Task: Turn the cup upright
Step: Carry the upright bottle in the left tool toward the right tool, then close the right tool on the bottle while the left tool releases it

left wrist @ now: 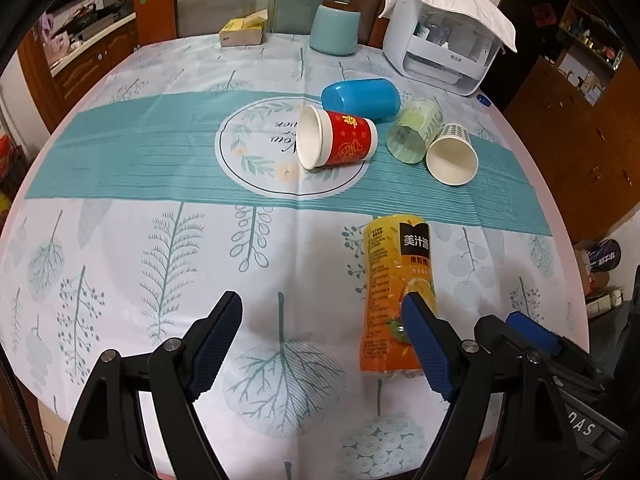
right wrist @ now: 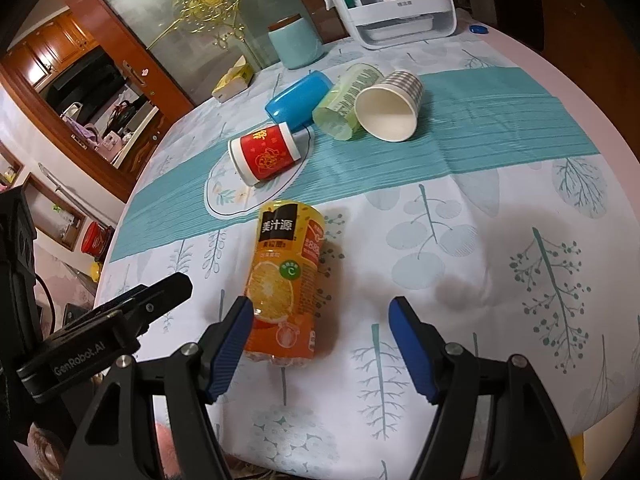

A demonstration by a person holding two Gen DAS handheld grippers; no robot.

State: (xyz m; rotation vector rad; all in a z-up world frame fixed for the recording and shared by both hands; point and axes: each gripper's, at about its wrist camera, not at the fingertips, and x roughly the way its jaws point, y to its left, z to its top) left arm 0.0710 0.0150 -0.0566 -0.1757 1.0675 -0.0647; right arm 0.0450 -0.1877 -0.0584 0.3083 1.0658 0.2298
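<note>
Several cups lie on their sides on the round table. An orange juice-label cup [left wrist: 394,292] [right wrist: 286,280] lies nearest. Behind it lie a red paper cup [left wrist: 338,138] [right wrist: 266,154], a blue plastic cup [left wrist: 360,98] [right wrist: 298,98], a green translucent cup [left wrist: 414,132] [right wrist: 346,100] and a grey checked paper cup [left wrist: 452,154] [right wrist: 390,106]. My left gripper [left wrist: 322,304] is open and empty, its right finger in front of the orange cup. My right gripper [right wrist: 322,308] is open and empty, its left finger beside the orange cup.
At the table's far edge stand a teal jar [left wrist: 336,28] [right wrist: 296,42], a white appliance with a cloth over it [left wrist: 444,36] [right wrist: 400,4] and a yellow tissue box [left wrist: 242,32] [right wrist: 232,80]. A blue bottle cap [left wrist: 484,100] [right wrist: 479,29] lies near the appliance.
</note>
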